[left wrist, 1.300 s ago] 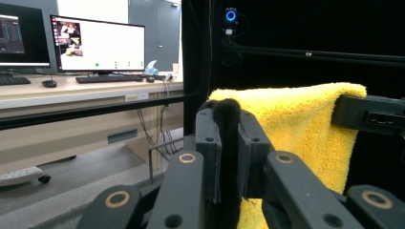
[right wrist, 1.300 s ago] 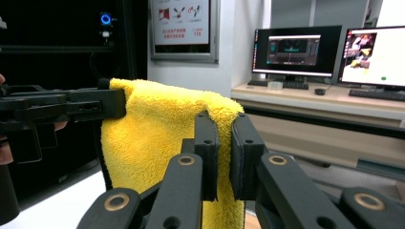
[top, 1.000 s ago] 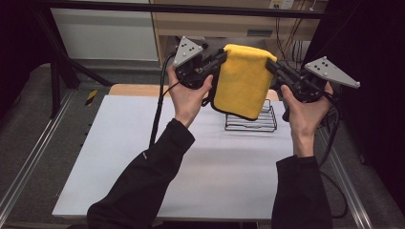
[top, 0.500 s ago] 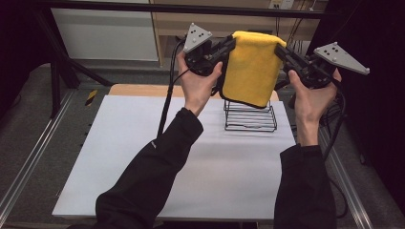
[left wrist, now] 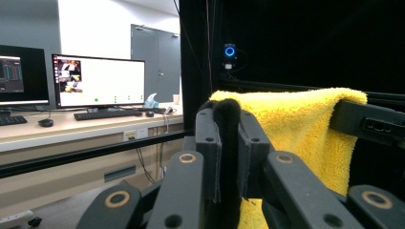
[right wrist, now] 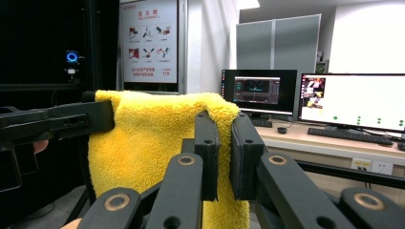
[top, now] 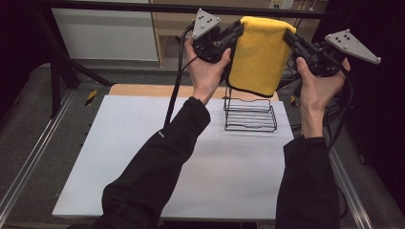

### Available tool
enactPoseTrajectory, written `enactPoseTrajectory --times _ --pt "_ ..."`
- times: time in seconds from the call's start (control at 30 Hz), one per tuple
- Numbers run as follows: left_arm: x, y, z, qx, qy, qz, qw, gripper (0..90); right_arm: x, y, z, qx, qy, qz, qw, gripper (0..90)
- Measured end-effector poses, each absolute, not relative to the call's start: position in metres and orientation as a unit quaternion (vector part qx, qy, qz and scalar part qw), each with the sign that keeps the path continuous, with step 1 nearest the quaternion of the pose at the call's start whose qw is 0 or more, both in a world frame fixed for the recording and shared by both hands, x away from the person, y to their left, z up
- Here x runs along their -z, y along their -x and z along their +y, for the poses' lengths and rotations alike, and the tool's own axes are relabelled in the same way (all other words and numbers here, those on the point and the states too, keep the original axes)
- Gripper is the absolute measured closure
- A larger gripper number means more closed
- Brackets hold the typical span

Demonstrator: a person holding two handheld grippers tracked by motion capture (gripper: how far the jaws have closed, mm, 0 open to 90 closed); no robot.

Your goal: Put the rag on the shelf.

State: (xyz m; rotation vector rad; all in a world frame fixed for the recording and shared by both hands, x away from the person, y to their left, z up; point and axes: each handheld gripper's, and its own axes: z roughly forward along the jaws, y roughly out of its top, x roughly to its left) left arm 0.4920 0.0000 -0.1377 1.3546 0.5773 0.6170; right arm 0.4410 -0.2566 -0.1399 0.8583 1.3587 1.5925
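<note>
While both grippers clamp its top corners, the yellow towel (top: 259,55) hangs between left gripper (top: 235,31) and right gripper (top: 289,38); its drape hides part of the wire rack (top: 250,114) below. Each gripper's jaws are pressed tight on cloth.

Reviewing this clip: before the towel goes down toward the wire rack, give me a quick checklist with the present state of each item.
1. Left claw shut on the yellow towel: ok, an upper corner is pinched.
2. Right claw shut on the towel: ok, the other upper corner is pinched.
3. Towel held level and spread between both claws: ok.
4. Towel's lower edge free of the wire rack: ok, it hangs above the rack.
5. Rack upright on the white table: ok.
6. Towel centred over the rack: cannot tell, depth is unclear from above.
</note>
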Motion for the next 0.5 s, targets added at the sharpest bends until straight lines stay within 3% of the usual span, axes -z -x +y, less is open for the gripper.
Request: enactPoseTrajectory --times 0.5 --pt "0.116 -0.512 -0.009 -0.287 -0.600 0.258 0.701 81.2 0.122 -0.465 -0.262 -0.645 -0.346 0.525 0.435 83.6"
